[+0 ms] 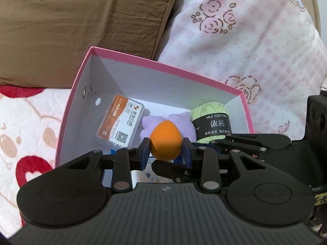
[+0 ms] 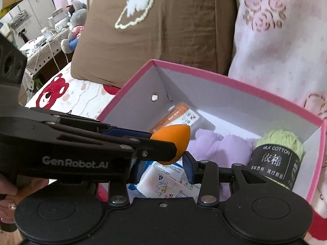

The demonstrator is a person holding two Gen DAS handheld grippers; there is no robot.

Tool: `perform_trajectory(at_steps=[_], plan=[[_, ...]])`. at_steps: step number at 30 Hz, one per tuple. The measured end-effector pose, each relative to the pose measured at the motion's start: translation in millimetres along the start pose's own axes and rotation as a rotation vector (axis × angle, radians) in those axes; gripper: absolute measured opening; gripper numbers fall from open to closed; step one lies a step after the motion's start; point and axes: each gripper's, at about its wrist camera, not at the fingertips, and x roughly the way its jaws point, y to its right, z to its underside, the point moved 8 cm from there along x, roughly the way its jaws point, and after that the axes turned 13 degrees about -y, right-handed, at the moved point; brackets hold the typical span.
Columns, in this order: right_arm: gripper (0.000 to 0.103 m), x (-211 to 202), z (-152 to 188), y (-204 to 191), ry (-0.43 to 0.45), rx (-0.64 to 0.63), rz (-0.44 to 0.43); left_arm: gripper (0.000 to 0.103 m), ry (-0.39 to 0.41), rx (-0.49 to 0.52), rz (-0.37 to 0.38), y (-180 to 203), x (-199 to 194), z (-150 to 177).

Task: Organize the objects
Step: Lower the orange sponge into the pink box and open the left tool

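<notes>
My left gripper (image 1: 166,146) is shut on an orange egg-shaped sponge (image 1: 166,143) and holds it over the open pink box (image 1: 155,63). In the box lie an orange-and-white card case (image 1: 120,122), a purple plush (image 1: 184,122), a green yarn ball with a black label (image 1: 211,122) and a white tissue pack (image 2: 169,175). In the right wrist view the left gripper (image 2: 163,149) comes in from the left with the sponge (image 2: 173,140). My right gripper (image 2: 163,169) is open and empty, low over the box's (image 2: 224,77) near side.
The box sits on a white bedspread with red bears (image 1: 24,143). A brown pillow (image 1: 81,20) and a pink flowered blanket (image 1: 255,40) lie behind it. A cluttered table (image 2: 47,38) stands far left.
</notes>
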Motion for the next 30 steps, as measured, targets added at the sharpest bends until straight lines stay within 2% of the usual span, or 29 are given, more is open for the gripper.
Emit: perform_trajectory(at_steps=[18, 25, 30], plan=[[0.045, 28.9, 5.9, 8.9, -0.046, 0.026, 0.013, 0.031, -0.018, -0.036, -0.016, -14.3, 26.8, 2.7], [0.045, 34.7, 8.7, 13.7, -0.048, 0.046, 0.019, 0.032, -0.007, -0.003, -0.071, -15.0, 29.0, 3.2], [0.045, 35.4, 12.9, 14.1, -0.041, 0.032, 0.026, 0.032, -0.008, -0.011, -0.077, -17.2, 24.8, 5.1]])
